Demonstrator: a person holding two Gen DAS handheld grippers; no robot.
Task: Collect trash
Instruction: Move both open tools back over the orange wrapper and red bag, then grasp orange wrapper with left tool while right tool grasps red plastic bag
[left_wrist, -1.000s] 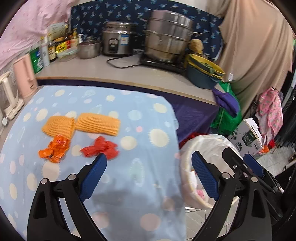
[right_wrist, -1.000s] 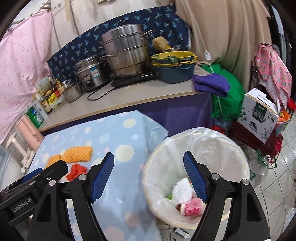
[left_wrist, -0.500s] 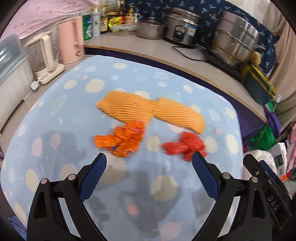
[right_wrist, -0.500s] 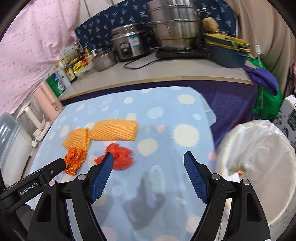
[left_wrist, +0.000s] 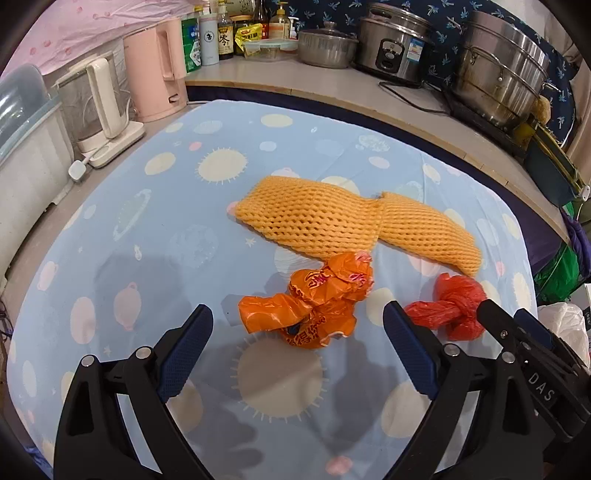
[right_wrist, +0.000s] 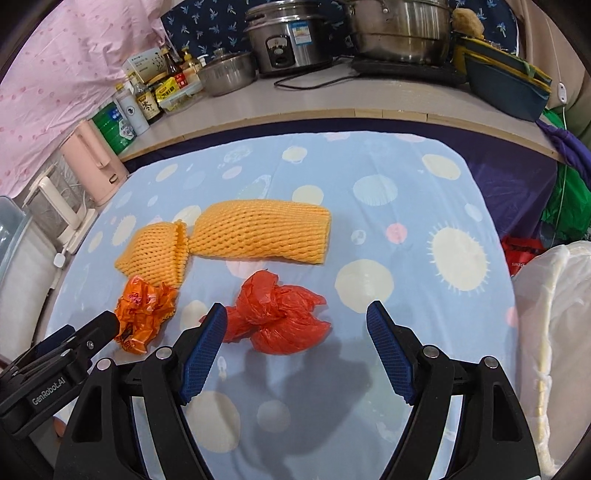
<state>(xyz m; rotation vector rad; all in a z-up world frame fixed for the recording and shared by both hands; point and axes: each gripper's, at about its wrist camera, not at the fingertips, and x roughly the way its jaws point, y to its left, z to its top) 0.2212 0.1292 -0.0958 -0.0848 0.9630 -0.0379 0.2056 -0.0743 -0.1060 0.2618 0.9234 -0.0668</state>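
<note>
While four pieces of trash lie uncollected on the table, both tools hover above them with nothing held.

Left gripper (left_wrist: 297, 349): jaws spread wide and empty; the crumpled orange bag (left_wrist: 314, 308) sits just ahead of and between its fingertips.

Right gripper (right_wrist: 295, 341): jaws likewise apart and empty; the knotted red bag (right_wrist: 280, 319) lies between its fingertips, touching or nearly touching the left pad.

Foam nets: two orange mesh sleeves, the nearer-left foam net (left_wrist: 310, 219) and the right foam net (right_wrist: 262, 230), rest end to end just beyond the bags.

Bin: the lined trash bin (right_wrist: 554, 332) stands off the table edge, to the right of the right gripper; its contents are not visible from here.

Progress: judged early to middle; no item on the cloth has been grasped, so four pickups and drops appear to remain.

Surface: a pale blue tablecloth (left_wrist: 166, 229) printed with suns and planets, soft and slightly wrinkled.

Room: a counter (right_wrist: 332, 99) beyond the table carries a rice cooker (right_wrist: 288, 37), steel pots, condiment bottles and a pink kettle (left_wrist: 155, 70).
</note>
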